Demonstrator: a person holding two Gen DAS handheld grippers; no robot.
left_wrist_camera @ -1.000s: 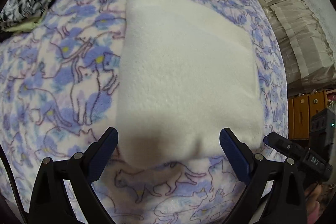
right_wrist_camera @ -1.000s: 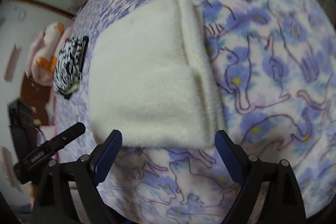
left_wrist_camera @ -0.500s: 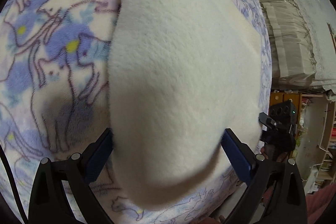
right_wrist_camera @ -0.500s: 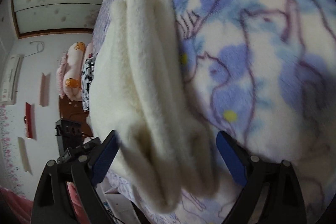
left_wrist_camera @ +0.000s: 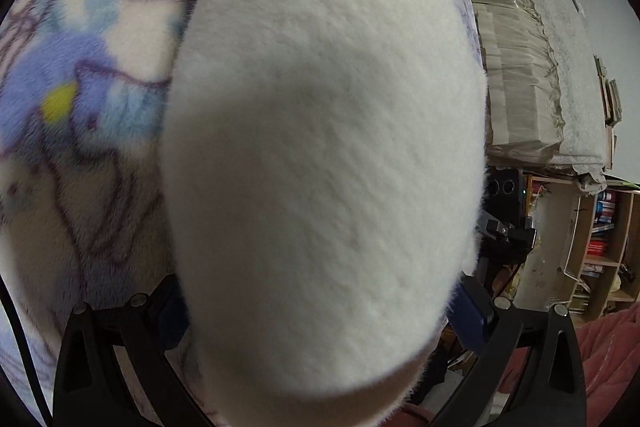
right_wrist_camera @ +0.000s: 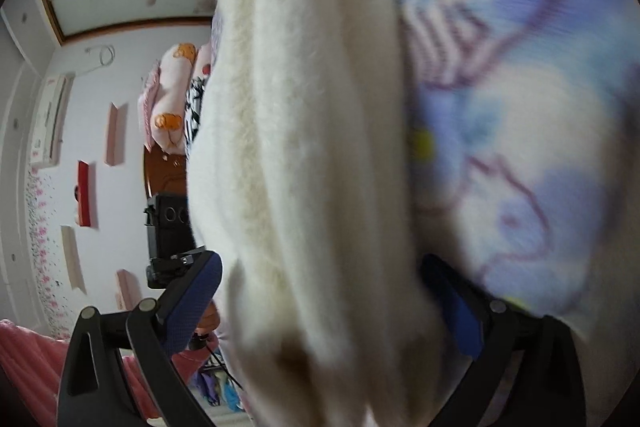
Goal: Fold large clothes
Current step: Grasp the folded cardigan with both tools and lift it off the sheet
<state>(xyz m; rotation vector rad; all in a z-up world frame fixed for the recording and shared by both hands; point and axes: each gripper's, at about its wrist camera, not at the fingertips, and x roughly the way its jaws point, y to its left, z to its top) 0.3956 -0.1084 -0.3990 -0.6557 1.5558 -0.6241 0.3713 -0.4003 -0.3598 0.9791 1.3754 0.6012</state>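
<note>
Our left gripper (left_wrist_camera: 320, 311) has its jaws spreading wide, and the folded white garment (left_wrist_camera: 320, 131) sits between them, not yet pinched. Same on the other side: our right gripper (right_wrist_camera: 320, 299) is opening too, with the stacked fluffy layers (right_wrist_camera: 304, 147) of that garment between its blue pads (right_wrist_camera: 192, 299). The bundle lies at the near edge of the bed, on the cat-print blanket (left_wrist_camera: 80, 99). To do this well, we judge both jaws should straddle every layer before closing, deep enough that no fold slips loose.
</note>
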